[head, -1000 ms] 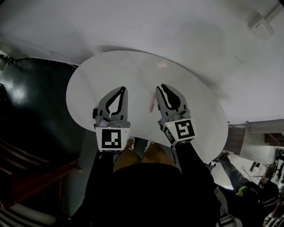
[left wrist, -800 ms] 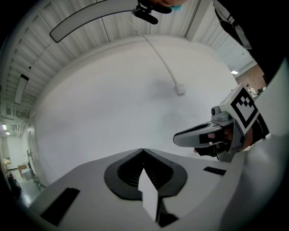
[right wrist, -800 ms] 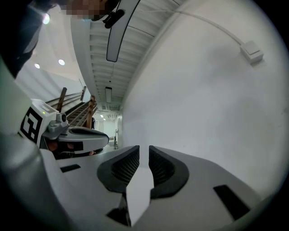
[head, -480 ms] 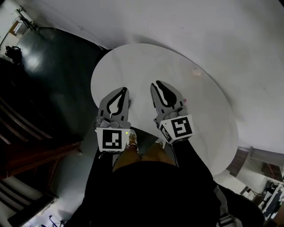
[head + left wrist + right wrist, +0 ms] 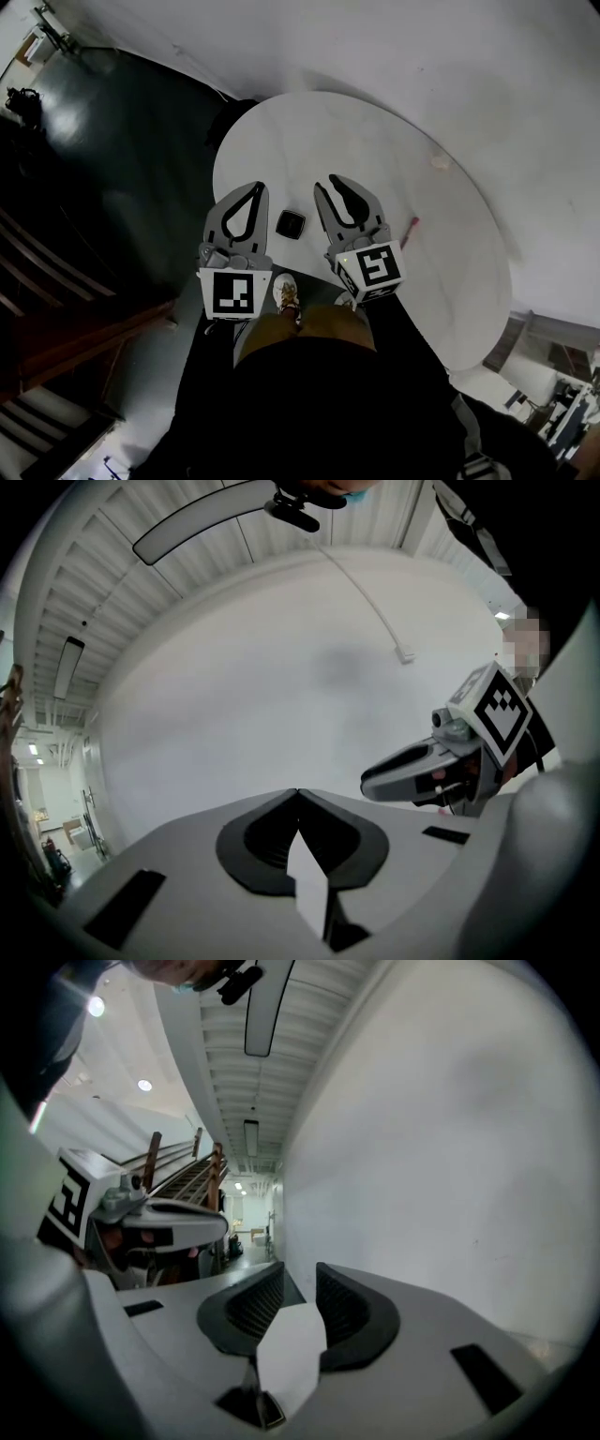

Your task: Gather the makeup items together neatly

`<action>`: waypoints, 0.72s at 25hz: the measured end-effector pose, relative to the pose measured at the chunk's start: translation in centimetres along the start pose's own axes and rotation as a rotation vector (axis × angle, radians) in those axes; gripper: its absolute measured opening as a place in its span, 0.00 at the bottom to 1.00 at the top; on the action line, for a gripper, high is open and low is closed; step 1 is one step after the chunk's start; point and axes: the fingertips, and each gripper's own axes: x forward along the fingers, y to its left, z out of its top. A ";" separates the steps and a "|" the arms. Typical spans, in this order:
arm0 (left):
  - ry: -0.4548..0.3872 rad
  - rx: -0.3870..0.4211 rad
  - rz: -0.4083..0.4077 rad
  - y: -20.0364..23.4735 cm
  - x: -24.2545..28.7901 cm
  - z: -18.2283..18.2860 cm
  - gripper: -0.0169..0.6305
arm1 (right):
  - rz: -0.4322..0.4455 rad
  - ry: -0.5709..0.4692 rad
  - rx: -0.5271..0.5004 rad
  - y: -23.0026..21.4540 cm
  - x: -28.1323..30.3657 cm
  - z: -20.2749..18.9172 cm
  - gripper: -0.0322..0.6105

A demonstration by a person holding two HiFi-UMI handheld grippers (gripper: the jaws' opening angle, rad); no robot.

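Compact point(image 5: 291, 224), perhaps, newly seen between closed left gripper point(image 5: 257, 187) and right gripper point(image 5: 331, 182), just parted, empty

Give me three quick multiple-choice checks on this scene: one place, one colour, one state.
1. The black compact lies: A between left gripper and right gripper; B inside left gripper; C inside right gripper.
2. The slim stick is: A green; B pink; C blue.
3. Right gripper's fingers are: A clamping the compact; B clamping the stick; C slightly apart, empty.
Answers: A, the head view shows it between them; B, it reads pink; C, the fingers have just been opening, with nothing between.
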 end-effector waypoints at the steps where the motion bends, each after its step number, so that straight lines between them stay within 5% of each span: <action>1: 0.003 -0.006 0.000 0.3 -0.1 -0.3 0.05 | 0.035 0.050 -0.020 0.7 0.6 -1.2 0.28; 4: 0.015 -0.026 0.000 1.3 -0.4 -1.3 0.05 | 0.177 0.226 -0.123 3.7 2.4 -5.7 0.42; 8: 0.029 -0.038 -0.002 2.4 -0.9 -2.8 0.05 | 0.322 0.429 -0.225 6.2 3.8 -13.0 0.49; 18: 0.064 -0.064 -0.009 3.5 -1.5 -5.3 0.05 | 0.466 0.782 -0.326 7.3 4.0 -24.0 0.57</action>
